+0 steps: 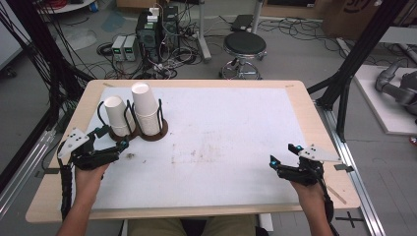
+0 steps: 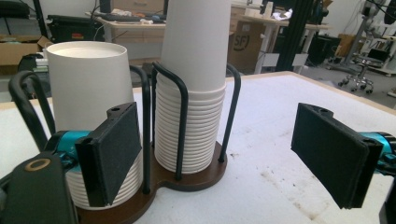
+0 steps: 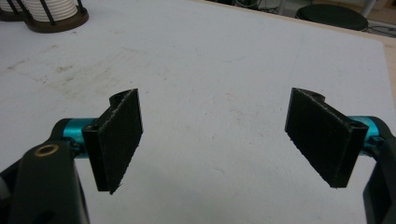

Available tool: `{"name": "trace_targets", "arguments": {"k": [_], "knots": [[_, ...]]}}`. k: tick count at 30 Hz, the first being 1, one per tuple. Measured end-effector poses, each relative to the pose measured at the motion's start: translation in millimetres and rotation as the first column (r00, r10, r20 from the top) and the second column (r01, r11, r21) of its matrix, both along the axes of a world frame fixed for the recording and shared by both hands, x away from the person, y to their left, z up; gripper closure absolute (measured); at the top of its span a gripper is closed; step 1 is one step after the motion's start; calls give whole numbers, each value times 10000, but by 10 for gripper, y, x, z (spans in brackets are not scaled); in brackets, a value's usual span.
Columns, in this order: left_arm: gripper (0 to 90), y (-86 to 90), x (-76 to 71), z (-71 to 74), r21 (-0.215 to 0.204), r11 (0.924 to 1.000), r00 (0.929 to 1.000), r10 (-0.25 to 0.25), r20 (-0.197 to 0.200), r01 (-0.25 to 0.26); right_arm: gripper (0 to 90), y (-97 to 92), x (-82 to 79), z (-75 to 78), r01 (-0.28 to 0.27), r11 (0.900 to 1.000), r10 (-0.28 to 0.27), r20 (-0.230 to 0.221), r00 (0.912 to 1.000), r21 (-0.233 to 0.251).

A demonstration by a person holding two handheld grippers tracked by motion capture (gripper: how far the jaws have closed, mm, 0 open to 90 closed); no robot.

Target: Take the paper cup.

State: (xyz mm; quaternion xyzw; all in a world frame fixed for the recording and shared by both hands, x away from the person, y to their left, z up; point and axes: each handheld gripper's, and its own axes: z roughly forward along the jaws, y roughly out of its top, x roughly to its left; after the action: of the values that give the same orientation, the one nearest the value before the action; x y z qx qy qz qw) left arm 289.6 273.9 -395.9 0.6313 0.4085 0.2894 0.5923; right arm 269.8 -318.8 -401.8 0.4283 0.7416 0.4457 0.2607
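While the left gripper (image 1: 112,137) hovers with its jaws spread wide and nothing between them, the thing it reaches for sits just beyond it: a brown two-well cup holder (image 1: 157,133) with black wire uprights, at about ten o'clock on the white table mat (image 1: 221,137) in the high view. From the claw, the shorter stack of paper cups (image 1: 116,115) lies at roughly twelve o'clock, very near; the taller stack of paper cups (image 1: 145,108) lies at about one o'clock, just beside it in the other well. Both stacks stand upright, mouths down, so their long axis is vertical and a sideways pinch would cross it.

The right gripper (image 1: 283,153) rests at about four o'clock on the mat, well apart from the holder, jaws likewise parted and empty. The left hand (image 1: 88,172) is plainly the nearer one, so any lift of a cup would likely fall to it.

The left gripper view shows what the high view cannot: the left pad stands in front of the shorter stack (image 2: 88,93), while the taller stack (image 2: 194,84) sits in the gap between the jaws but farther off, untouched, with nested rims and wire uprights that may hinder a low grip. The right gripper view shows bare, scuffed mat between its jaws, with the holder's base (image 3: 56,23) far off at eleven o'clock.
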Motion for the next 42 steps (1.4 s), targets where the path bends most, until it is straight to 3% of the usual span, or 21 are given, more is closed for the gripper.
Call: {"name": "trace_targets", "arguments": {"k": [12,19,24,29,34,42], "knots": [[157,20,-6,9,124,9999,10000,-46,59,46,197,-16,2,-5,-4,10000,4,-51,10000,84],[157,53,-30,78,-251,9995,9997,-197,152,201,197,21,-47,23,4,9999,-3,-21,10000,129],[157,61,-9,209,-436,9984,9990,-355,265,366,198,60,-39,29,-11,10000,11,-13,10000,99],[157,40,139,401,-393,9964,9971,-743,174,750,197,91,-10,18,-84,10000,84,-48,10000,23],[155,-54,334,689,-95,9944,9938,-1051,367,1055,197,121,5,22,-194,9998,194,-37,9998,15],[155,-197,675,982,366,9959,9966,-828,11,827,198,127,16,14,-282,9996,282,-74,9996,4]]}}
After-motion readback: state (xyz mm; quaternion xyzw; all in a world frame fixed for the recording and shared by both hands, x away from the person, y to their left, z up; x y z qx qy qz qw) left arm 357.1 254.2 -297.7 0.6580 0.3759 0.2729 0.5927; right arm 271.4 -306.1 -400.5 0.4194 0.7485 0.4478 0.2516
